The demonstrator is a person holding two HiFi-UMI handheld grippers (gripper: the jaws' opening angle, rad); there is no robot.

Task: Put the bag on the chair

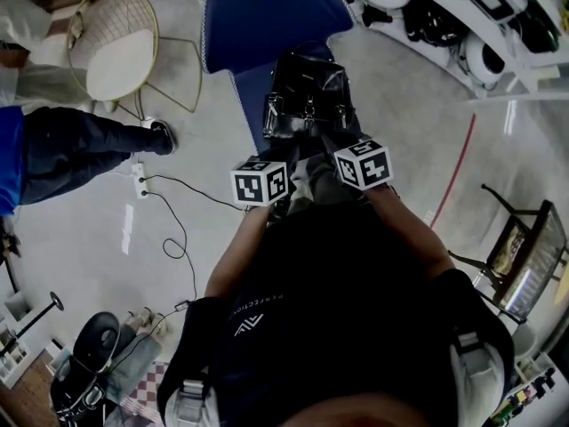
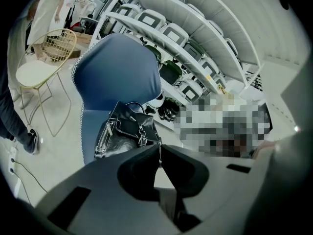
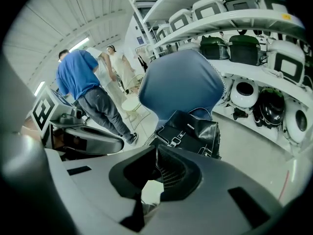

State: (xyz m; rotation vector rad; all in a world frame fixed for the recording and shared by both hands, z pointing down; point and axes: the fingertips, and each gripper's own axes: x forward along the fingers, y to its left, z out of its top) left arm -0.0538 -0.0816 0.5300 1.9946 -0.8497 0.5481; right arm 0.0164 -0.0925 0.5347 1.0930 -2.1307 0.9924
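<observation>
A black leather bag with buckles lies on the seat of a blue chair, leaning toward its backrest. My left gripper sits just in front of the bag's near edge, its jaws shut with nothing between them. My right gripper is beside it, at the bag's near right corner, also shut and empty. In the left gripper view the bag rests just beyond the closed tips, below the chair back. The right gripper view shows the bag just past its closed tips.
A wire chair with a white cushion stands to the left, and a person in a blue top stands beside it. Cables trail over the floor at left. Shelves of appliances line the wall right of and behind the chair.
</observation>
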